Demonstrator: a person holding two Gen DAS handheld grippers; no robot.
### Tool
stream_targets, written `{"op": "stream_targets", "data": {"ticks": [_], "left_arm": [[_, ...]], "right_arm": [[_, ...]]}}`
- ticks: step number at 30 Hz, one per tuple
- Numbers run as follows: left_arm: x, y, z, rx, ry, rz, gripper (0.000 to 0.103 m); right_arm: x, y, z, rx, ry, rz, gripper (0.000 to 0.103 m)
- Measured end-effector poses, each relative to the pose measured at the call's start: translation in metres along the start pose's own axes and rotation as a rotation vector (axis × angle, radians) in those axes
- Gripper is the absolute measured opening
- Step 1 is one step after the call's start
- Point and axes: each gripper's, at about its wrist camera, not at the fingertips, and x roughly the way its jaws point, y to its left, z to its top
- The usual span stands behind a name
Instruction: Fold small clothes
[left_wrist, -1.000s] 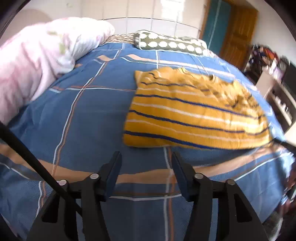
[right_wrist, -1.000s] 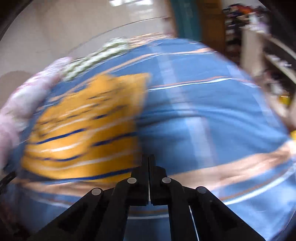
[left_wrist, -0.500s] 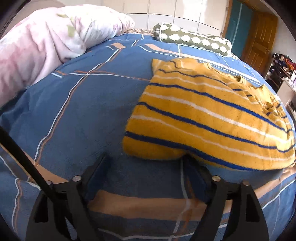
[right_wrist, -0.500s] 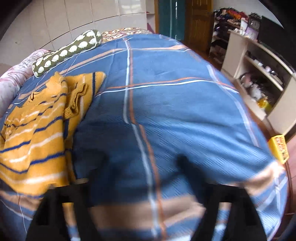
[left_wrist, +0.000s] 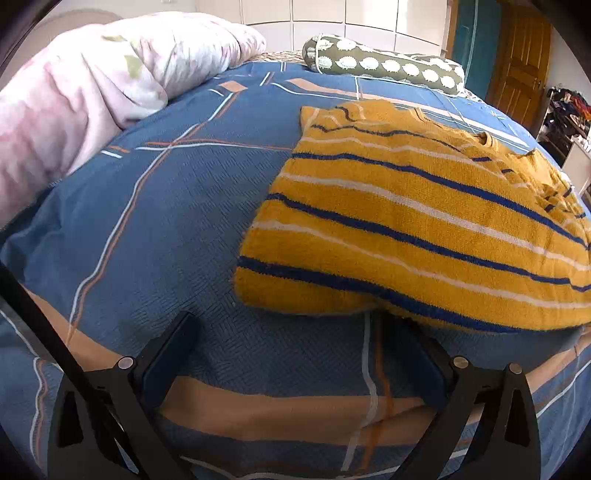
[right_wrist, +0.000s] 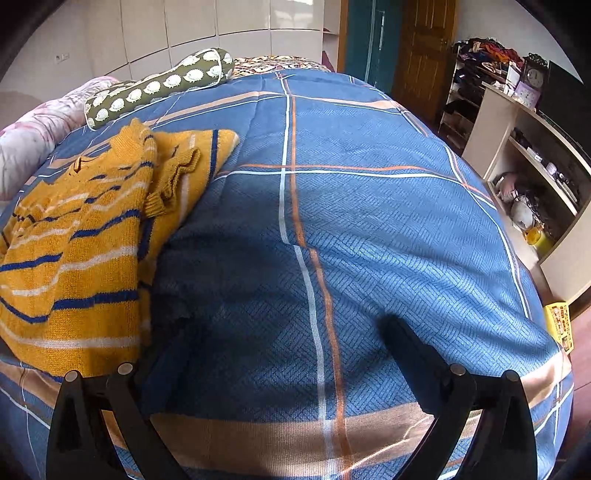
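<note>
Yellow striped sweater lies folded on the bed, near its front edge. Left tool: jaws spread wide, empty, just short of the sweater's near hem. Right tool: jaws also wide apart, empty, over bare cover beside the sweater. Left view alone shows the pink quilt at the bed's left edge. Right view alone shows a shelf unit beyond the right edge. Green bolster at the far end appears in both.

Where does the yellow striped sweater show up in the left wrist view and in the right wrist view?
Left wrist: yellow striped sweater fills the centre-right.
Right wrist: the sweater lies along the left edge.
Shared landmark: green patterned bolster pillow at the bed's far end.
</note>
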Motion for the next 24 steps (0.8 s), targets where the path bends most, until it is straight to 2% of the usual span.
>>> {"op": "stream_targets", "data": {"ticks": [8, 14, 18, 21, 24], "left_arm": [[-0.008, -0.008, -0.006, 0.046, -0.044, 0.088, 0.103], [-0.002, -0.004, 0.0, 0.019, -0.008, 0.057, 0.103], [0.004, 0.006, 0.005, -0.056, 0.016, -0.002, 0.103], [0.002, 0.004, 0.003, -0.046, 0.014, 0.007, 0.103], [-0.013, -0.006, -0.008, -0.01, -0.056, 0.06, 0.103]], "right_arm": [[-0.001, 0.002, -0.001, -0.001, 0.0, 0.0, 0.103], [-0.001, 0.002, -0.001, -0.001, 0.0, 0.0, 0.103], [-0.001, 0.002, -0.001, -0.001, 0.0, 0.0, 0.103], [-0.001, 0.002, -0.001, -0.001, 0.0, 0.0, 0.103], [-0.001, 0.002, -0.001, -0.001, 0.0, 0.0, 0.103]]}}
